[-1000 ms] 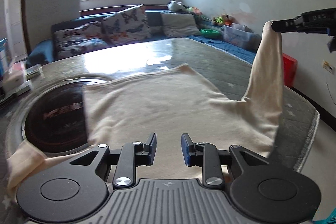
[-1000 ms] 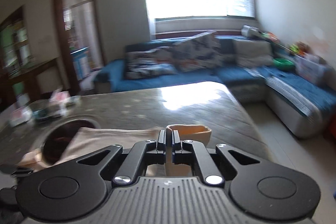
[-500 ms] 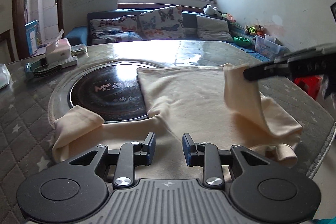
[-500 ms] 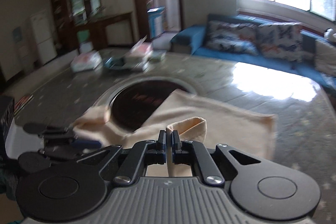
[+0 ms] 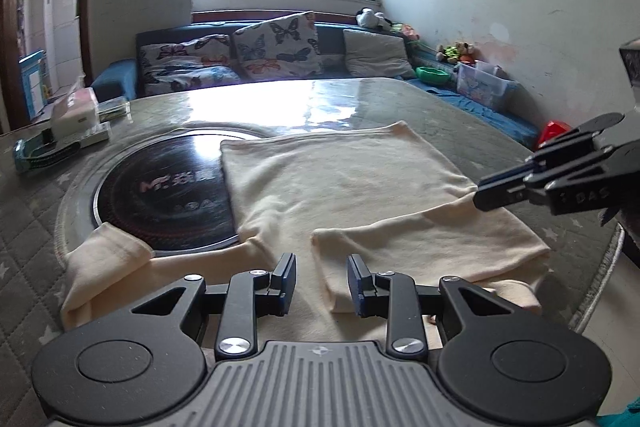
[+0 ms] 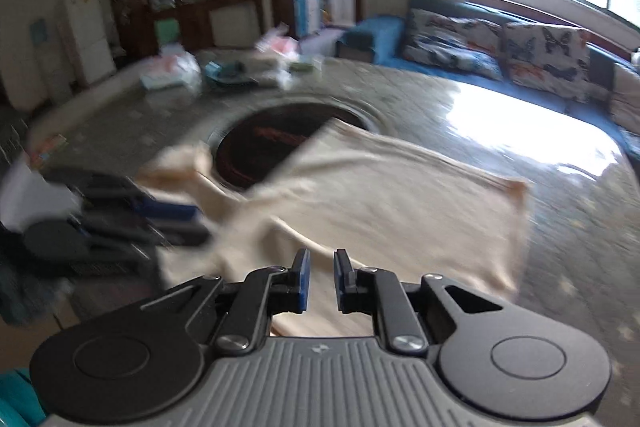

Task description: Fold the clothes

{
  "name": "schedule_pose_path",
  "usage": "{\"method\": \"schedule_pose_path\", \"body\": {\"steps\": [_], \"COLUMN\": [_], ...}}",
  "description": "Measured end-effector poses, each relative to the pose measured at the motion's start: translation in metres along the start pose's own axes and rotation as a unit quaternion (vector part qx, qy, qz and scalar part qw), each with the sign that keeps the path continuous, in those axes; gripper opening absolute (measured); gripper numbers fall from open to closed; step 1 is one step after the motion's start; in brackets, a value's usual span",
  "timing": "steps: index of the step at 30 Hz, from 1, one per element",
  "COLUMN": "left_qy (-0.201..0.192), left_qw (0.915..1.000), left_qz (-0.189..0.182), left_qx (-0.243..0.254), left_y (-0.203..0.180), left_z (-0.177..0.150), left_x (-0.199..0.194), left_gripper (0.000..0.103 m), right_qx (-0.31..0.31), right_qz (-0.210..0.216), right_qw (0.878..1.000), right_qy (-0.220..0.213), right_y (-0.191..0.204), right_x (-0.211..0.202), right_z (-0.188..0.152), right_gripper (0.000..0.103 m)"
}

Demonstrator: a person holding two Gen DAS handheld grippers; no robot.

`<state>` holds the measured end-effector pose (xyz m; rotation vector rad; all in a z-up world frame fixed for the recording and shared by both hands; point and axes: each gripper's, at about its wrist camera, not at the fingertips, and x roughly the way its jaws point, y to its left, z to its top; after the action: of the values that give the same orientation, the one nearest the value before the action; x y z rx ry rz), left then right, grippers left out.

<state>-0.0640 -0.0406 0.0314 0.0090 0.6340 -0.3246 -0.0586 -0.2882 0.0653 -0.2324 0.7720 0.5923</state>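
A cream garment [image 5: 344,187] lies spread on the round grey table [image 5: 32,227], with its right sleeve [image 5: 424,247] folded flat across the body. The left sleeve [image 5: 104,263] lies out to the left by the black hotplate [image 5: 168,199]. My left gripper [image 5: 321,283] is open and empty, just above the garment's near edge. My right gripper [image 6: 319,281] is open and empty over the garment [image 6: 384,203]. It shows in the left wrist view [image 5: 484,195] at the right, at the sleeve's shoulder end.
A tissue box [image 5: 76,111] and small packages [image 5: 44,151] sit at the table's left. The right wrist view shows more clutter [image 6: 224,67] at the table's far side. A blue sofa with cushions [image 5: 276,47] stands behind, storage bins [image 5: 484,87] along the right wall.
The right gripper carried the right sleeve down across the body, laid it flat and opened, letting it go. The left gripper stayed open near the garment's near edge.
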Motion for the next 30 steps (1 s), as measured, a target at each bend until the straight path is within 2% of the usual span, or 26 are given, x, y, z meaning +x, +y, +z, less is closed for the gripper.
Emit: {"method": "schedule_pose_path", "body": {"steps": [6, 11, 18, 23, 27, 30], "left_qy": [0.015, 0.032, 0.039, 0.052, 0.042, 0.025], "left_qw": [0.9991, 0.9985, 0.9983, 0.9983, 0.9987, 0.9994], "left_qz": [-0.03, -0.034, -0.037, -0.028, -0.026, -0.008], "left_qx": [0.025, 0.029, 0.022, 0.0, -0.011, -0.022], "left_y": [-0.021, -0.026, -0.028, -0.02, -0.013, -0.003], "left_z": [0.005, 0.009, 0.015, 0.014, 0.015, 0.016], "left_x": [0.022, 0.041, 0.053, 0.064, 0.055, 0.041], "left_gripper": [0.031, 0.03, 0.03, 0.029, 0.029, 0.03], "right_qx": [0.042, 0.063, 0.043, 0.041, 0.032, 0.017], "right_qz": [-0.047, -0.053, -0.048, -0.049, -0.051, -0.038], "right_qw": [0.997, 0.995, 0.998, 0.997, 0.998, 0.999], "right_qy": [0.041, 0.054, 0.021, 0.031, 0.03, 0.025], "right_y": [-0.039, -0.059, -0.06, -0.064, -0.06, -0.051], "right_x": [0.004, 0.009, 0.011, 0.034, 0.032, 0.029], "right_z": [-0.034, -0.047, -0.025, -0.021, -0.018, -0.013], "right_gripper": [0.012, 0.012, 0.012, 0.012, 0.012, 0.012]}}
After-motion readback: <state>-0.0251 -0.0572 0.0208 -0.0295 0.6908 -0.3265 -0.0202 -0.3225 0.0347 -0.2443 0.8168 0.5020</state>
